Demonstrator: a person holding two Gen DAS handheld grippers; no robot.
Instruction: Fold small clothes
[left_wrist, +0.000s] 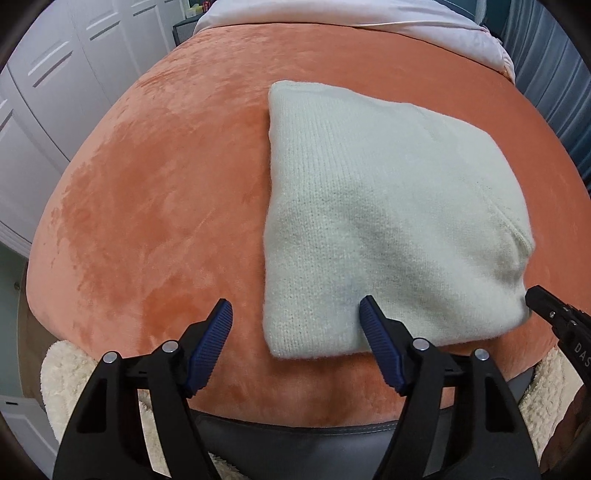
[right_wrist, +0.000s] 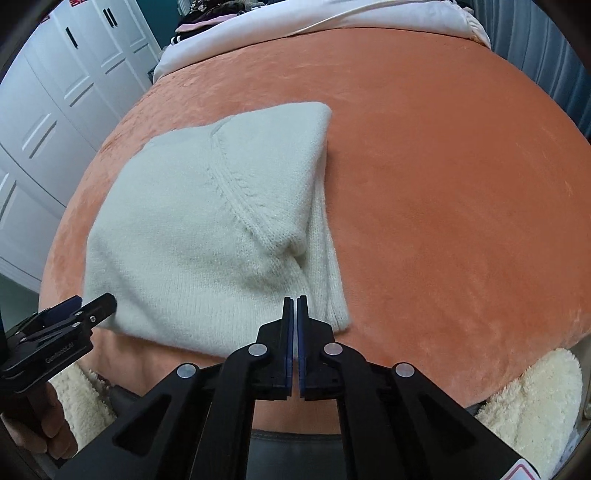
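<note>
A white knitted sweater (left_wrist: 373, 206) lies folded into a thick rectangle on the orange blanket (left_wrist: 155, 206); it also shows in the right wrist view (right_wrist: 207, 221). My left gripper (left_wrist: 297, 306) is open, its jaws wide apart over the sweater's near left corner, holding nothing. My right gripper (right_wrist: 296, 301) is shut and empty, its tips just above the sweater's near right corner. The right gripper shows at the right edge of the left wrist view (left_wrist: 554, 314), and the left gripper shows at the left of the right wrist view (right_wrist: 74, 314).
The orange blanket covers a bed with white bedding (left_wrist: 369, 14) at its far end. White wardrobe doors (left_wrist: 44, 92) stand to the left. Cream fleece (right_wrist: 528, 398) and a grey edge (left_wrist: 295, 428) lie near the front. Clothes are piled at the back (right_wrist: 214, 14).
</note>
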